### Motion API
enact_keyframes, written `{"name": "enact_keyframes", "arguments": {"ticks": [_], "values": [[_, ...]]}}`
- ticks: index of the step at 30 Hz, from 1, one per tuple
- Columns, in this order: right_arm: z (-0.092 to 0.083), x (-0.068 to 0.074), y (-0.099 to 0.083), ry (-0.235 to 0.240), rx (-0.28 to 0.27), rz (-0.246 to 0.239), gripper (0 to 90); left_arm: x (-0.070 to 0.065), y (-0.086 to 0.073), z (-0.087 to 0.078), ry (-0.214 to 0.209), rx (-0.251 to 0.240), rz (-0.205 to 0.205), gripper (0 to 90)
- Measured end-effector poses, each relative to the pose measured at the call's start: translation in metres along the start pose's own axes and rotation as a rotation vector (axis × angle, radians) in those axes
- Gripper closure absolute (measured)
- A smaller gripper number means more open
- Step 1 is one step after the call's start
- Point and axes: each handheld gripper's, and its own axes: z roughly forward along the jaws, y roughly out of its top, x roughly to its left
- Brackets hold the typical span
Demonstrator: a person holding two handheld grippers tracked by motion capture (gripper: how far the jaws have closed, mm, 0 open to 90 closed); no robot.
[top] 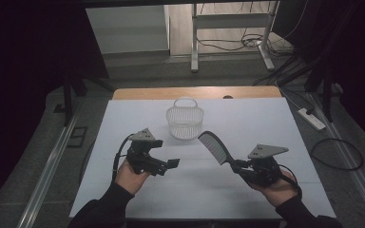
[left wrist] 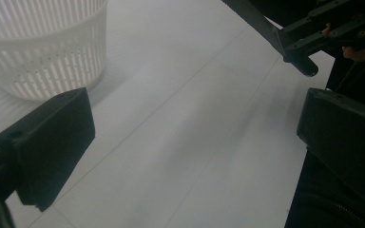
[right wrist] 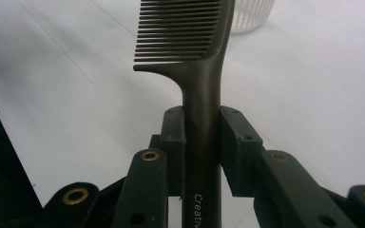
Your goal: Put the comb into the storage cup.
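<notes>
Two hand-held grippers low over the table (top: pixel 138 199): right hand-held gripper (top: pixel 238 166) clamping the comb (top: pixel 213 146), left hand-held gripper (top: pixel 171 164) wide

The counter (top: pixel 247 185) has a white top that fills the middle of the high view, and a strip of light wood shows along its far edge, in the upper part of the frame. One white basket (top: pixel 185 119) with slotted walls and a thin handle stands upright on it, a little above the centre, near the far edge.
</notes>
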Motion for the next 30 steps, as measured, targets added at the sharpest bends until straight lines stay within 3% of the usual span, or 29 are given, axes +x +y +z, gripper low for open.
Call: {"name": "enact_keyframes", "arguments": {"ticks": [16,30], "values": [[0.007,0.017,0.007,-0.016,-0.043,-0.039,72.3,0.001,0.017,0.021,-0.082,-0.029,-0.033,0.0],[0.013,0.032,0.011,-0.021,-0.065,-0.077,72.3,-0.005,0.031,0.041,-0.145,-0.019,-0.070,0.0]]}}
